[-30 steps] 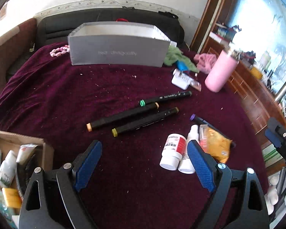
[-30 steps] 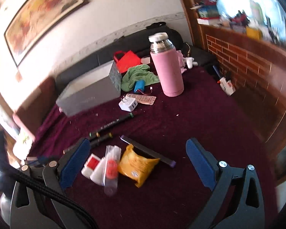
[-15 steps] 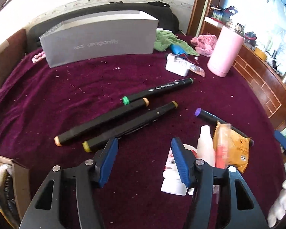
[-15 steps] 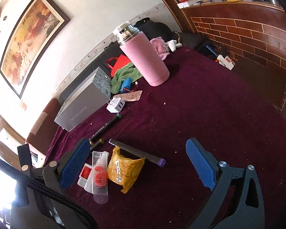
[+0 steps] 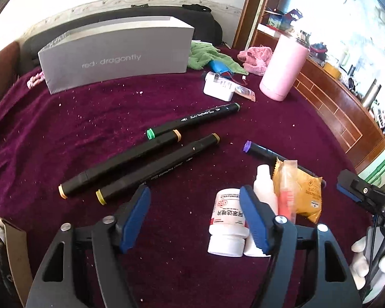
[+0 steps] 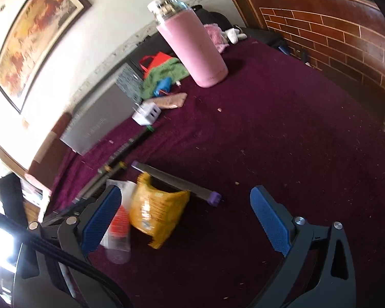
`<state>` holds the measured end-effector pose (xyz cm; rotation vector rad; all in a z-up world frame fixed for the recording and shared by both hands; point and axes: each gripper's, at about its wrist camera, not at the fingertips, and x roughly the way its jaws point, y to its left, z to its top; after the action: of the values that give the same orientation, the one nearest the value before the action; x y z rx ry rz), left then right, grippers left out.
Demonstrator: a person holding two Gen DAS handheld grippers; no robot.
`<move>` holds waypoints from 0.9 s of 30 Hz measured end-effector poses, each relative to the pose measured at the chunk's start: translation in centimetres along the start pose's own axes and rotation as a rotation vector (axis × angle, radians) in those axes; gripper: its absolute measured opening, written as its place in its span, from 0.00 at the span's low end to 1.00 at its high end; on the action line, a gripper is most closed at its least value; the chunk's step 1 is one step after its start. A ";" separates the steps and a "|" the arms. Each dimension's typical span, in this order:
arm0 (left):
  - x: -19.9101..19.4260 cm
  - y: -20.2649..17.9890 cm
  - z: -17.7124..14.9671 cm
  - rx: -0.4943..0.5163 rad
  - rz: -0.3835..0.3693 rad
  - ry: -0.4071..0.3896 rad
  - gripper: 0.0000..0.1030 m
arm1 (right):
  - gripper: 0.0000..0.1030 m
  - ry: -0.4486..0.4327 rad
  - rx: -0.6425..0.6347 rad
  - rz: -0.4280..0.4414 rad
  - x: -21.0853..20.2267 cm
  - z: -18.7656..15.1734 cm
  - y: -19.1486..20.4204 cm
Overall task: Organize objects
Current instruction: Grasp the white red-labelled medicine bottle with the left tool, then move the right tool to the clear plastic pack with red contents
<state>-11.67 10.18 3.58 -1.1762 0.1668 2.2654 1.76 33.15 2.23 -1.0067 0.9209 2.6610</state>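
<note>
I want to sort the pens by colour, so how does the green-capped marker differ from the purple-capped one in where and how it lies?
The green-capped marker lies fully in the open near the white charger; the purple-capped marker is partly hidden under the yellow packet. The green-capped marker shows white print along its barrel; the purple-capped one shows none where visible. Both are black-barrelled and lie flat on the maroon cloth.

A framed painting (image 6: 36, 33) hung on the white wall. A brick-patterned wooden ledge (image 6: 328, 25) ran along the right side, cluttered on top. A dark sofa back (image 5: 120, 16) stood behind the maroon cloth (image 5: 64, 118), which was speckled with pale crumbs.
</note>
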 end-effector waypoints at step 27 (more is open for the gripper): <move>-9.2 3.6 -8.8 -0.163 0.037 -0.006 0.28 | 0.98 0.020 -0.062 -0.023 0.7 -0.2 1.1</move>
<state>-3.28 0.05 4.99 -1.2585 0.0012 2.3512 0.94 32.06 2.21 -1.0525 0.8301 2.6803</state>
